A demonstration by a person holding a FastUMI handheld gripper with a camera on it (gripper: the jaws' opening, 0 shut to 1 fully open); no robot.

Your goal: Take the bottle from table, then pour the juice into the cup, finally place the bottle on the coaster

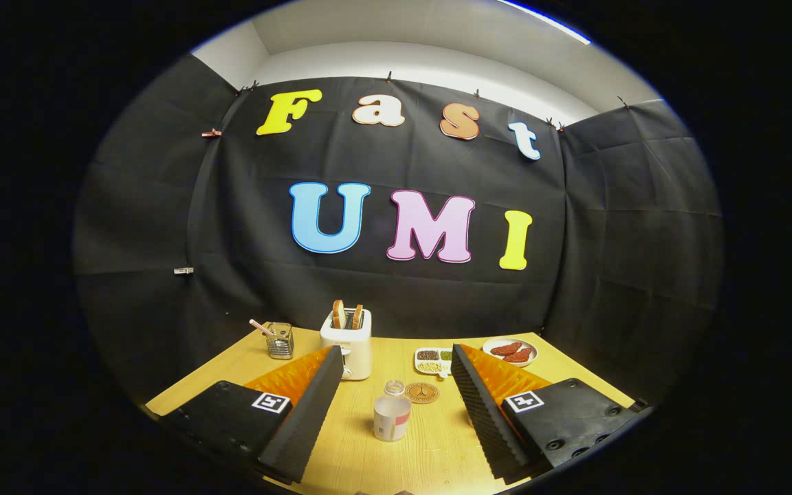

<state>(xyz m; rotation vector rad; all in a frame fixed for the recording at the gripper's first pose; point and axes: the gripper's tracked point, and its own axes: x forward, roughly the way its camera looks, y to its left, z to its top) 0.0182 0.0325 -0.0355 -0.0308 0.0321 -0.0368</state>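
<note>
- The bench (437, 447) is a light wooden top, and everything sits on it ahead of the jaws.
- The gripper (396, 412) has its jaws spread wide with nothing between the pads, so nothing is grabbed yet. Both fingers (313, 405) hover above the wood.
- A white toaster (348, 347) with two slices of bread poking out stands beyond the left finger, towards the back.
- A plate of sausages (510, 351) and a small divided snack tray (432, 360) sit beyond the right finger, well behind the action.
- A wire holder (280, 340) with a pencil in it is off past the left finger, near the back corner.
- The cup (391, 416) sits pretty much in the middle of the gap between the jaws, just ahead of them, and it looks pale and translucent.
- The bottle (394, 388) is right behind the cup, with only its cap and shoulders peeking over the rim, so it's small and partly hidden.
- The coaster (422, 392) is a round brown disc lying just beside the bottle, on the right-finger side.
- My take is that we're at the very start, reaching for the bottle. The tricky bit is that the cup is in the way, so I'd go over or around it instead of straight in, keep the jaws wide until both pads flank the bottle, then squeeze low on the body so it won't tip. Watch you don't clip the cup.
</note>
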